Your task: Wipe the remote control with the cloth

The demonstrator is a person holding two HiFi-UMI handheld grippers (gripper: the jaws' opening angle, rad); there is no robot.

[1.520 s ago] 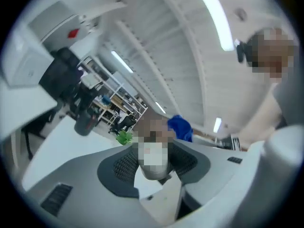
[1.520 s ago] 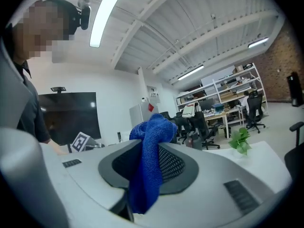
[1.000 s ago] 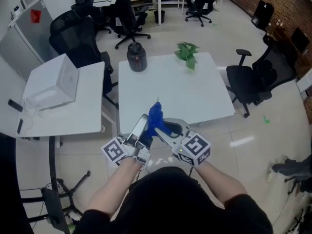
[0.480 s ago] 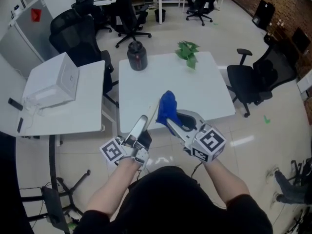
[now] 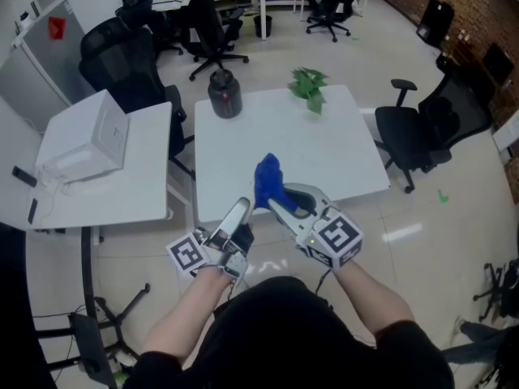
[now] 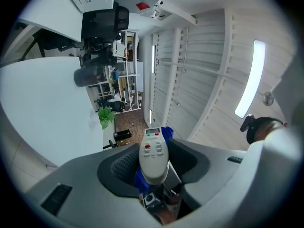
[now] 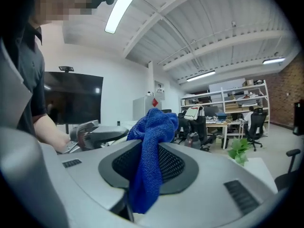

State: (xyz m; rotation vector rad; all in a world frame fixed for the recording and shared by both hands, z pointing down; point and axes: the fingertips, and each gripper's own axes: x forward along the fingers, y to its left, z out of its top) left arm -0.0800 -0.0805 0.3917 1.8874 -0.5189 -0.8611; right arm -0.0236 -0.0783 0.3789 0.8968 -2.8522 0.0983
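Observation:
My left gripper (image 5: 236, 220) is shut on a pale grey remote control (image 5: 233, 218), held over the white table's (image 5: 324, 156) near edge. In the left gripper view the remote (image 6: 153, 152) points away between the jaws of the left gripper (image 6: 154, 163), its red and green buttons up. My right gripper (image 5: 274, 203) is shut on a blue cloth (image 5: 266, 181), which sticks up just right of the remote. A bit of the cloth (image 6: 166, 131) shows behind the remote's far end. In the right gripper view the cloth (image 7: 151, 151) hangs bunched from the right gripper (image 7: 146, 172).
A dark jar (image 5: 225, 94) and a green plant (image 5: 309, 87) stand at the table's far edge. A white box (image 5: 85, 140) rests on the desk to the left. Black office chairs (image 5: 420, 130) stand right of the table and behind it (image 5: 122, 53).
My right gripper lifted the cloth up and to the right, then brought it back down toward the remote. The left gripper and remote have hardly moved.

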